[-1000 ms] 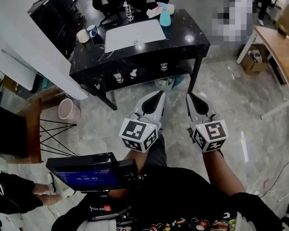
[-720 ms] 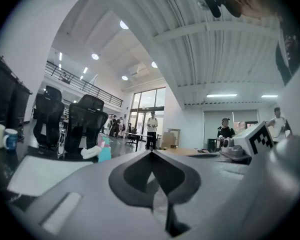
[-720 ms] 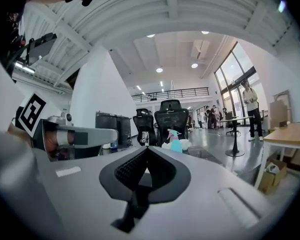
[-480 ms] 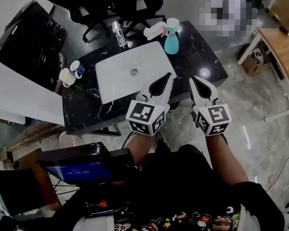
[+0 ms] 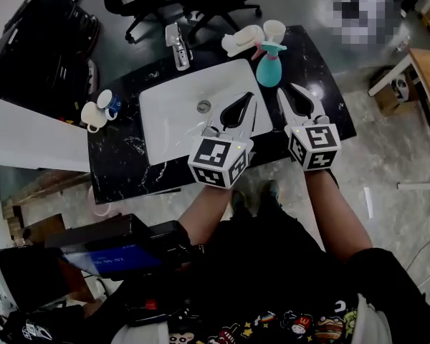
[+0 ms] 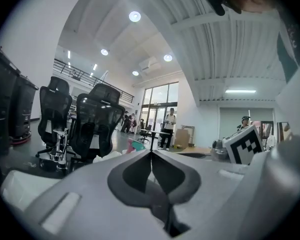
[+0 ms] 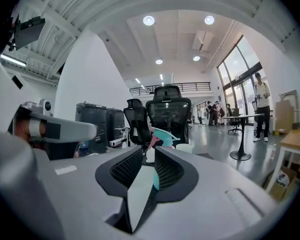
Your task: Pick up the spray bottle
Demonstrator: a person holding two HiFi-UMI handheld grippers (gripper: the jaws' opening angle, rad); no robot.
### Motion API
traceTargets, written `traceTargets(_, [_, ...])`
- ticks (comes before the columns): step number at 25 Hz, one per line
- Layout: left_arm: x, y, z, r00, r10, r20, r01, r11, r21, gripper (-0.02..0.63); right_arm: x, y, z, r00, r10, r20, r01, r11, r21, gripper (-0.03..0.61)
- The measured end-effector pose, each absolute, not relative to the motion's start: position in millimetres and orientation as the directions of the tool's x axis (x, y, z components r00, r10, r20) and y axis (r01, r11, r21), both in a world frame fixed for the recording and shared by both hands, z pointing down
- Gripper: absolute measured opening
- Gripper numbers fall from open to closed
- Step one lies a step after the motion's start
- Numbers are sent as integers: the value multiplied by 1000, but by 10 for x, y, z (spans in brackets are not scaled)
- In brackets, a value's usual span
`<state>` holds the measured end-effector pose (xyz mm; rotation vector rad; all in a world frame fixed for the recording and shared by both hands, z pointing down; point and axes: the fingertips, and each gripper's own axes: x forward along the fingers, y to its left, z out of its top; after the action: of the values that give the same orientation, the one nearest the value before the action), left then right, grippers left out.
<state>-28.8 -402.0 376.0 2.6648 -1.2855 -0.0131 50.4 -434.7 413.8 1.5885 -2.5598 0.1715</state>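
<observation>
**Teal spray bottle stands just past the right tongs**

Black stone makes up the table (image 5: 326, 99), and a white sink (image 5: 168, 120) is set into it. The spray bottle (image 5: 271, 67) stands upright near the far edge of the table, off the sink's corner at 2 o'clock. It is teal with a pink trigger. A white cup (image 5: 274, 29) stands close behind it at 12 o'clock.

The right gripper (image 5: 292, 97) hangs over the right side of the table. Its jaws are a little bit apart and hold nothing. The bottle is near its tips, at 11 o'clock, and does not touch them. In the right gripper view, the bottle shows through the thin gap between the jaws.

The left gripper (image 5: 247, 100) hangs over the right edge of the sink. Its jaws are pressed together and hold nothing. From its tips the bottle is at 1 o'clock.

A shiny tap (image 5: 175, 45) stands at the sink's 12 o'clock. Two mugs (image 5: 92, 115) sit at its 9 o'clock.
</observation>
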Motion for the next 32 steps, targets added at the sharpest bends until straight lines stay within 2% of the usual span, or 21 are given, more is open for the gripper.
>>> traceTargets(12, [-216, -4779, 4111, 544, -827, 144, -836, -521, 172, 5, 517, -5430, 4600, -457, -860, 228, -887, 460, -40, 246])
traceTargets(27, [-245, -5079, 4291, 532, -829, 174, -844, -501, 192, 5, 349, -5815, 4697, -480, -844, 242, -870, 492, -9, 264])
traceTargets(29, [-267, -5107, 4302, 529, -830, 176, -845, -498, 192, 5, 335, -5833, 4689, -479, -845, 237, -870, 493, -2, 231])
traceTargets(32, [-295, -5143, 4300, 527, -831, 177, -846, -496, 194, 5, 321, -5847, 4663, -481, -845, 232, -868, 496, 8, 238])
